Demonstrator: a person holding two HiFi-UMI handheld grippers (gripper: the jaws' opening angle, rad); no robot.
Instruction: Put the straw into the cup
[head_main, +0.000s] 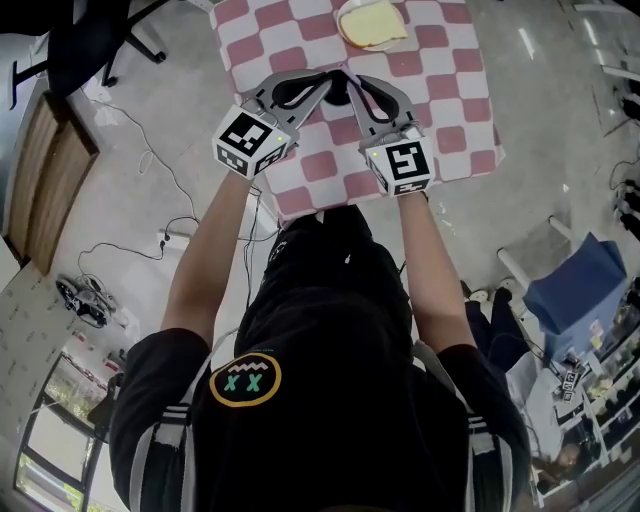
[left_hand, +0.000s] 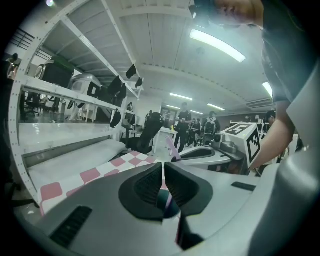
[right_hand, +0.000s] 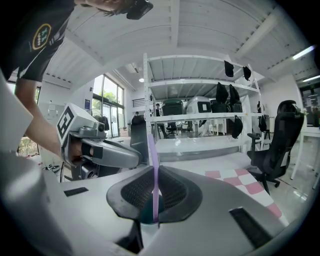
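1. The desk (head_main: 455, 100) is covered with a cloth of pink and white squares. Both tools meet tip to tip above it, inward of its near edge.
2. The right hand-held gripper (right_hand: 155, 172) is closed on the straw (right_hand: 151, 150). The ribbed black pads (right_hand: 172, 192) clamp it from both sides.
3. The straw is thin, smooth, translucent and purple. It stands upright and rises well above the jaw tips. Its lower part runs down between the pads toward a dark teal round shape.
4. The left hand-held gripper (left_hand: 163, 167) has its jaws drawn together, with only a thin slit between the ribbed black pads. Nothing can be made out between them.
5. In the head view a dark round thing, apparently the cup (head_main: 341, 95), sits on the desk directly under the two sets of tips. The grey jaw bodies cover most of it.
6. It cannot be told whether the straw's lower end is inside the cup.
7. Each tool carries a cube with black-and-white square markers, the left cube (head_main: 250, 140) and the right cube (head_main: 400, 163), just ahead of the person's wrists.
8. A pale round dish (head_main: 372, 25) holding a flat yellowish piece lies on the desk beyond the tips, toward the far edge.
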